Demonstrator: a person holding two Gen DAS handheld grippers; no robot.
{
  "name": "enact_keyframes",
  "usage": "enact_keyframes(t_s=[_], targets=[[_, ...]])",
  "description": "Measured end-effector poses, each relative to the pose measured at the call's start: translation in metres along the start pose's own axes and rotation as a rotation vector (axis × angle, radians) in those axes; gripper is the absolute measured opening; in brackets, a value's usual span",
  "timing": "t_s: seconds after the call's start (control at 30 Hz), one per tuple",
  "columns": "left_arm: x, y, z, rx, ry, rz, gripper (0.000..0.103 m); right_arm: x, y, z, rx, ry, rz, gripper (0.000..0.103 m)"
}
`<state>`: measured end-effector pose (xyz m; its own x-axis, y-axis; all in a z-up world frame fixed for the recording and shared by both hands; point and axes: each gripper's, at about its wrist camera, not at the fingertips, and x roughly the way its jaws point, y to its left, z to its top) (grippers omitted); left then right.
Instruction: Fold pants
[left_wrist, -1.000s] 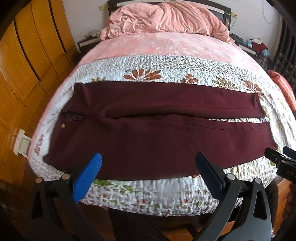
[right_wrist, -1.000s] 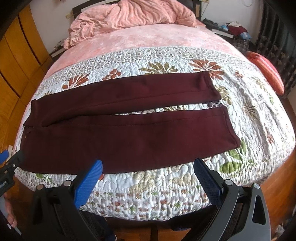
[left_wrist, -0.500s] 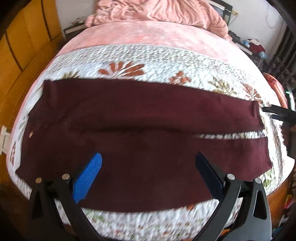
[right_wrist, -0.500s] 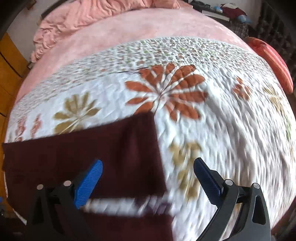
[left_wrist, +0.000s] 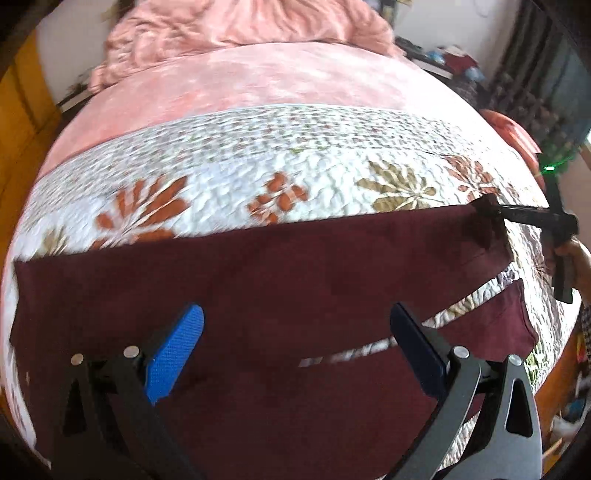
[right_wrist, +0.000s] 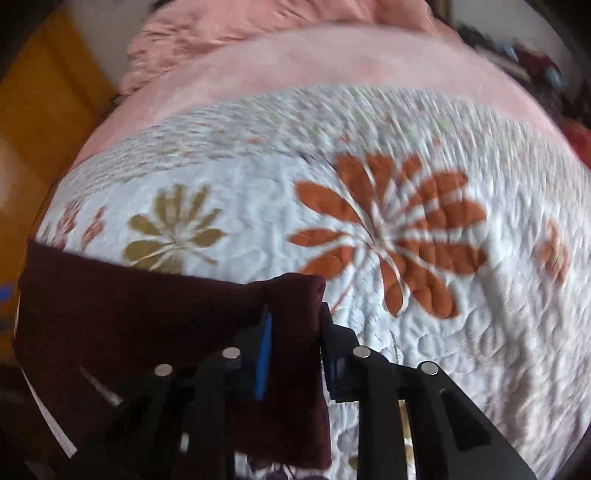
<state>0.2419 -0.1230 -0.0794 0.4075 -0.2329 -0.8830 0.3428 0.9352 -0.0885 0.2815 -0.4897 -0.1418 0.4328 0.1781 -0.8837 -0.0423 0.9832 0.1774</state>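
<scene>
Dark maroon pants (left_wrist: 280, 280) are laid flat across a white floral quilt (left_wrist: 295, 155) on a bed, legs side by side, a narrow strip of quilt showing between them toward the hems. The fabric looks thick and matte, mostly smooth.

The right gripper (right_wrist: 293, 325) is closing, its fingers (right_wrist: 263, 343) pinching the far leg's hem corner, which is bunched upward between them; quilt flowers lie beyond the tips.

The left gripper (left_wrist: 295, 347) is held above the pants with fingers (left_wrist: 173, 354) spread wide, nothing between them. Maroon cloth fills the space under and ahead of them. A pink blanket (left_wrist: 236, 22) is heaped far beyond.
</scene>
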Motion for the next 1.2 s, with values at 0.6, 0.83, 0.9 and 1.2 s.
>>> enact_keyframes(t_s=[0.6, 0.83, 0.9, 1.2], targets=[[0.13, -0.052, 0.102, 0.479, 0.234, -0.547, 0.1, -0.106, 0.021, 0.002, -0.114, -0.208, 0.212, 0.023], [0.156, -0.05, 0.099, 0.418, 0.408, -0.696, 0.099, -0.12, 0.02, 0.003, -0.118, -0.239, 0.227, 0.023], [0.158, -0.043, 0.092, 0.39, 0.448, -0.681, 0.082, -0.123, 0.017, 0.003, -0.102, -0.251, 0.238, 0.023], [0.057, -0.026, 0.06, 0.327, 0.137, -0.436, 0.01, -0.115, 0.014, -0.014, -0.002, -0.271, 0.179, 0.015]])
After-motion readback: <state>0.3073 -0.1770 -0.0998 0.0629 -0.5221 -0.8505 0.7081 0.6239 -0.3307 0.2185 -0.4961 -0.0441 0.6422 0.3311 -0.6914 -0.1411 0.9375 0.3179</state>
